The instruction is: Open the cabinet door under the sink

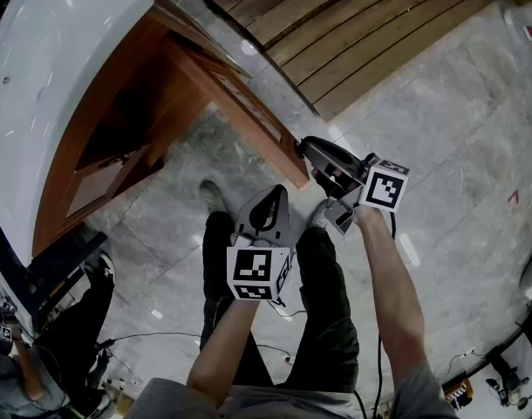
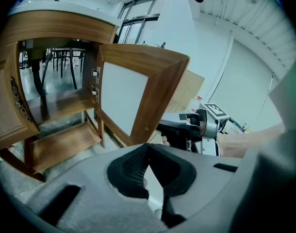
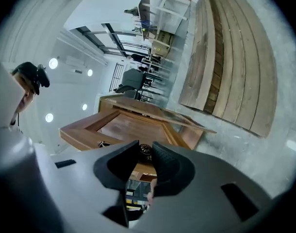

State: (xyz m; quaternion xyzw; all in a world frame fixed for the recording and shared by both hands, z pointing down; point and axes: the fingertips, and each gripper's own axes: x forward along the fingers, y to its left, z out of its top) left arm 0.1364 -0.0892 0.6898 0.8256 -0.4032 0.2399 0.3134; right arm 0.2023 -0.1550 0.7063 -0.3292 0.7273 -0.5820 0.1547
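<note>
right gripper view has the right gripper (image 3: 145,147) clamped on the dark round knob (image 3: 145,153) of the cabinet door (image 3: 131,127), both pads (image 3: 164,160) pinching it. left gripper view shows the left gripper (image 2: 148,148) with its jaws together and nothing between them; in the head view it hangs just at 8 o'clock of the right one, touching nothing. outward from the knob, the door stands swung well clear of the cabinet (image 1: 57,190), its free edge at the middle of the head view and its hinge side up at 11 o'clock, below the white sink (image 1: 48,51) at 10 o'clock. the left gripper view looks into the opening, where a bare wooden shelf (image 2: 65,140) shows low inside. wooden planks (image 1: 353,24) lie on the tiled floor (image 1: 440,120) at 1 o'clock. by my judgement the opening is nearly done: the inside is already exposed, and what is left is perhaps a little more swing and letting go of the knob.
</note>
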